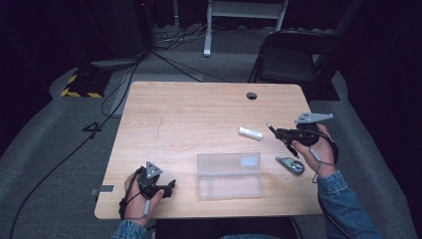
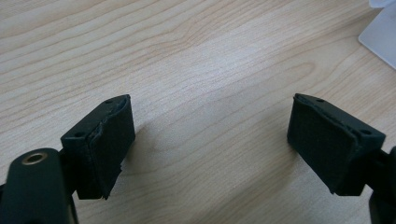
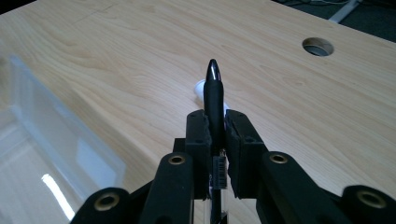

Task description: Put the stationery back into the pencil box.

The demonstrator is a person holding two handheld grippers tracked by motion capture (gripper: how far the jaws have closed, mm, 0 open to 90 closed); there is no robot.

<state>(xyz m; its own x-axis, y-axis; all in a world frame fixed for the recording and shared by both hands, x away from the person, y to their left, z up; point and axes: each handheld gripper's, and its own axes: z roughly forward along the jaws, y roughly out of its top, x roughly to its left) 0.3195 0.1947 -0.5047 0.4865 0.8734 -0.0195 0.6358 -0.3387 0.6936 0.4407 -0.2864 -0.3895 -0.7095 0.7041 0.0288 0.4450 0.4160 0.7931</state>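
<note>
My right gripper [image 1: 279, 133] hovers over the right side of the wooden table [image 1: 189, 114], shut on a black pen [image 1: 271, 128]. In the right gripper view the pen [image 3: 214, 93] stands up between the closed jaws of the right gripper [image 3: 217, 123], tip pointing away. A small white oblong object [image 1: 250, 132] lies just left of that gripper and peeks out behind the pen [image 3: 200, 87]. My left gripper [image 1: 170, 186] rests near the front left edge, open. In the left gripper view the left gripper [image 2: 210, 135] has bare wood between its pads.
A clear plastic box [image 1: 229, 175] sits at the front middle, between the two hands; its lid shows in the right gripper view [image 3: 42, 149]. A grey oval item [image 1: 290, 165] lies under the right hand. A cable hole [image 1: 252, 95] is at the far edge. A chair [image 1: 293, 55] stands beyond.
</note>
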